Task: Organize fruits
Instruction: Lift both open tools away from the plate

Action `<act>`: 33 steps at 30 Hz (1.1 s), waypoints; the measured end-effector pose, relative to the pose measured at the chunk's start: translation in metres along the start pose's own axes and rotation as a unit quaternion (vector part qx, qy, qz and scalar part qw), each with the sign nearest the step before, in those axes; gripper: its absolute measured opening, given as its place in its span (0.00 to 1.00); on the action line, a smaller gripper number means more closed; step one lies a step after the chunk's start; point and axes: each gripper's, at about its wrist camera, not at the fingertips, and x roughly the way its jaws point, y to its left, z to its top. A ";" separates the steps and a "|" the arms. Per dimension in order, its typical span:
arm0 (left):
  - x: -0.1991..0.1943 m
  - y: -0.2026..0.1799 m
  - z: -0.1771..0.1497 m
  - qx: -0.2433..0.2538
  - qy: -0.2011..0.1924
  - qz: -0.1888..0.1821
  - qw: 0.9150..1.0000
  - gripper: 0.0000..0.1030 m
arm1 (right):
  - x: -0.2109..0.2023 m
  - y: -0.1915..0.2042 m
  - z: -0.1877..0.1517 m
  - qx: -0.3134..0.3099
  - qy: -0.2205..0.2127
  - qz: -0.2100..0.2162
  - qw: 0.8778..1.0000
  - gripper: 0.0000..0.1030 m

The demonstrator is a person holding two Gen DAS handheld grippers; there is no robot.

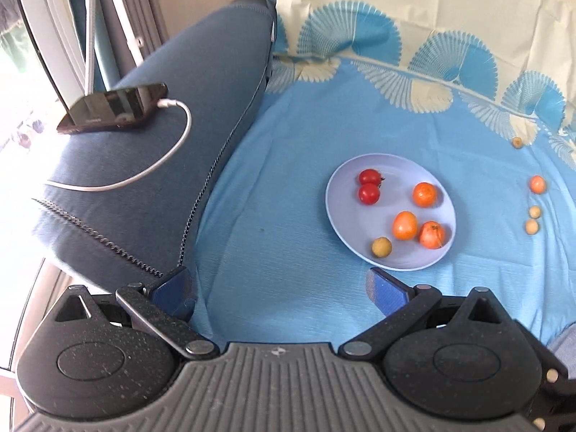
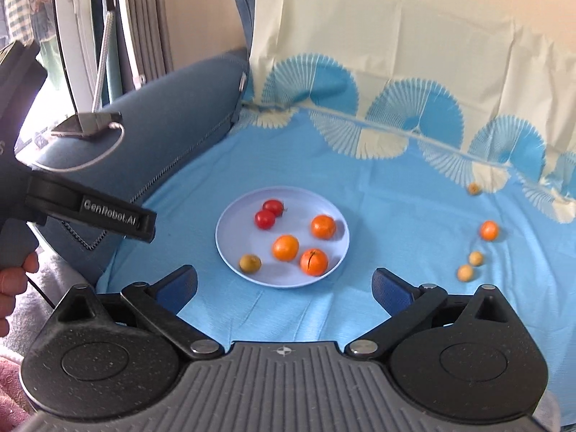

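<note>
A pale blue plate (image 1: 338,194) (image 2: 230,226) lies on the blue patterned sheet. It carries two red tomatoes (image 1: 369,185) (image 2: 268,214), three oranges (image 1: 405,225) (image 2: 285,247) and a small yellow-green fruit (image 1: 381,247) (image 2: 250,263). Off the plate to the right lie one more orange (image 1: 537,184) (image 2: 489,230) and three small yellowish fruits (image 1: 532,226) (image 2: 465,273). My left gripper (image 1: 280,288) is open and empty, above the sheet short of the plate. My right gripper (image 2: 284,288) is likewise open and empty, just short of the plate's near rim. The left tool's body (image 2: 90,212) shows at the left of the right wrist view.
A blue-grey sofa armrest (image 1: 172,136) (image 2: 169,108) rises on the left, with a phone (image 1: 111,108) (image 2: 86,124) and its white charging cable (image 1: 154,165) on top. A cream and blue cloth (image 2: 396,54) drapes the backrest behind. A person's hand (image 2: 14,284) grips the left tool.
</note>
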 end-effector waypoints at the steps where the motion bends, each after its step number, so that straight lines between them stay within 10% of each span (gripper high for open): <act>1: -0.006 -0.001 -0.003 0.000 -0.005 -0.001 1.000 1.00 | -0.006 0.000 -0.001 0.001 -0.007 -0.002 1.000 0.99; 33: -0.069 -0.010 -0.029 0.020 -0.068 -0.007 0.997 1.00 | -0.073 -0.003 -0.023 0.020 -0.079 -0.003 0.997 0.99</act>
